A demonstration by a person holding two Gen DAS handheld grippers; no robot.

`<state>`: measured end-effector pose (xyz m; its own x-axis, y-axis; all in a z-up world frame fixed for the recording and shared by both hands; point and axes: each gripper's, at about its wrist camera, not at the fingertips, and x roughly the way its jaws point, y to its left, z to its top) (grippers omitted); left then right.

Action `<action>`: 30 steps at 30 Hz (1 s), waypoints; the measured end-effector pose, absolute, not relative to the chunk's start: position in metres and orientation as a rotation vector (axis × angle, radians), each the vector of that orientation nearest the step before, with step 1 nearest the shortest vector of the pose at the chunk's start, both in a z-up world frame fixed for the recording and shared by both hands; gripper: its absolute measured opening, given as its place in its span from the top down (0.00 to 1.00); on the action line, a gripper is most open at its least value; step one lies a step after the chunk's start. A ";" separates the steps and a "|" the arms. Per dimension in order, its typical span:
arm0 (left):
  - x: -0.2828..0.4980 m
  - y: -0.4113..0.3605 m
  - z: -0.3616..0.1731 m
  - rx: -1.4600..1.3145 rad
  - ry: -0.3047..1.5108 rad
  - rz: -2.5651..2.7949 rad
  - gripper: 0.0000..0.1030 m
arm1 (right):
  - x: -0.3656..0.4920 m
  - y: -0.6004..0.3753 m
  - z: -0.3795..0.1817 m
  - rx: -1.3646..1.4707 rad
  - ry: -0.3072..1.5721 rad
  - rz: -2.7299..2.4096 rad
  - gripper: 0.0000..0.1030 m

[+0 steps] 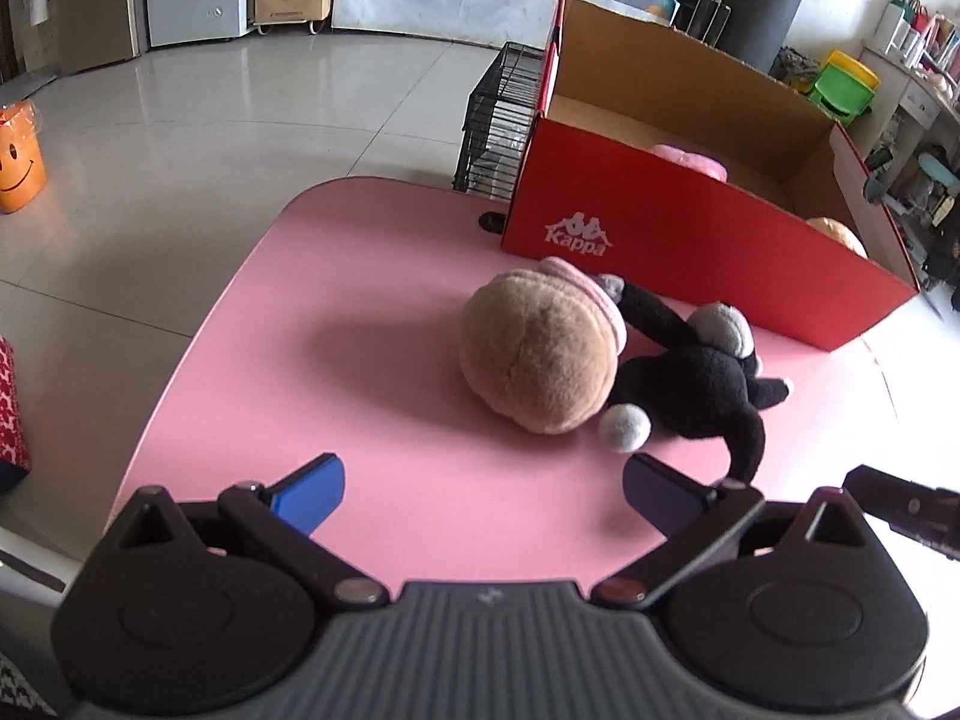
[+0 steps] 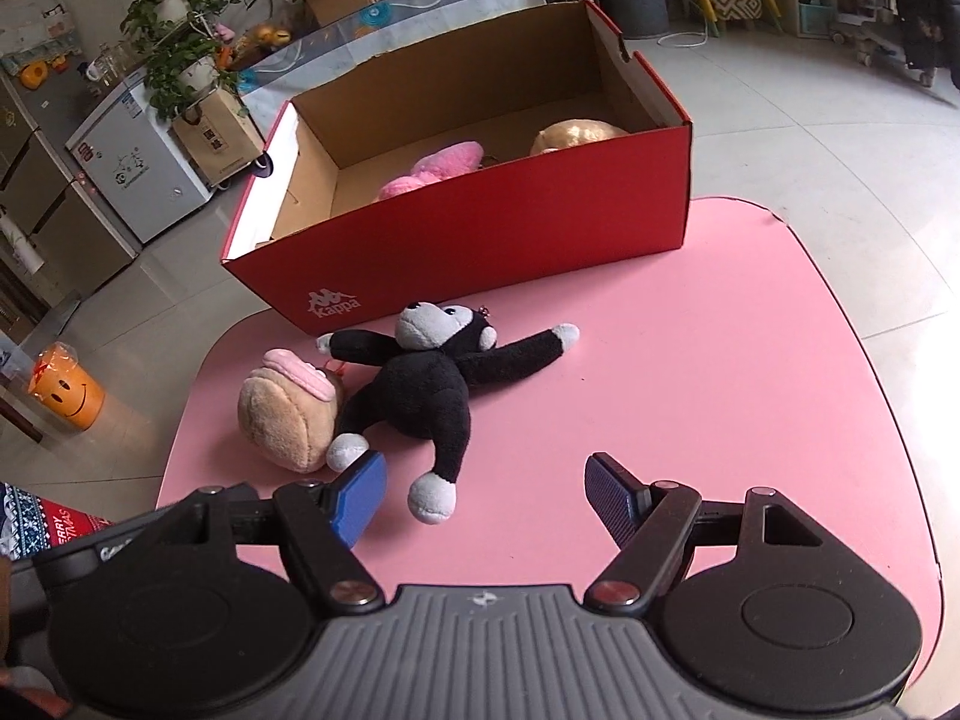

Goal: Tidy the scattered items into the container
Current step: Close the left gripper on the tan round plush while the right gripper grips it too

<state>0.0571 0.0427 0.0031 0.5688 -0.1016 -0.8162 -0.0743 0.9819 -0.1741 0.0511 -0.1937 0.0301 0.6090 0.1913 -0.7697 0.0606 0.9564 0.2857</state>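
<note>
A red Kappa shoebox (image 1: 660, 240) (image 2: 480, 240) stands open at the far side of the pink table (image 1: 390, 390) (image 2: 690, 390). Inside it lie a pink plush (image 2: 432, 174) and a tan plush (image 2: 576, 135). On the table in front of the box lie a tan round plush with a pink band (image 1: 540, 354) (image 2: 288, 414) and a black monkey plush (image 1: 702, 384) (image 2: 426, 390), touching each other. My left gripper (image 1: 483, 495) is open and empty, just short of both toys. My right gripper (image 2: 486, 498) is open and empty, with the monkey's foot between its fingers.
A black wire rack (image 1: 498, 120) stands behind the box's left end. An orange smiley bucket (image 1: 18, 159) (image 2: 66, 393) sits on the tiled floor to the left. Cabinets, plants and shelves line the room's far walls.
</note>
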 end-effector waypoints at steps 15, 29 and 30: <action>0.107 0.067 0.004 -0.303 0.951 -0.010 0.00 | 0.073 -0.132 0.031 0.105 0.842 0.323 0.28; 0.143 0.068 -0.013 -0.336 0.995 -0.064 0.00 | 0.108 -0.097 0.003 0.004 0.854 0.440 0.28; 0.145 0.068 -0.015 -0.336 0.999 -0.068 0.00 | 0.110 -0.096 0.000 0.006 0.856 0.442 0.28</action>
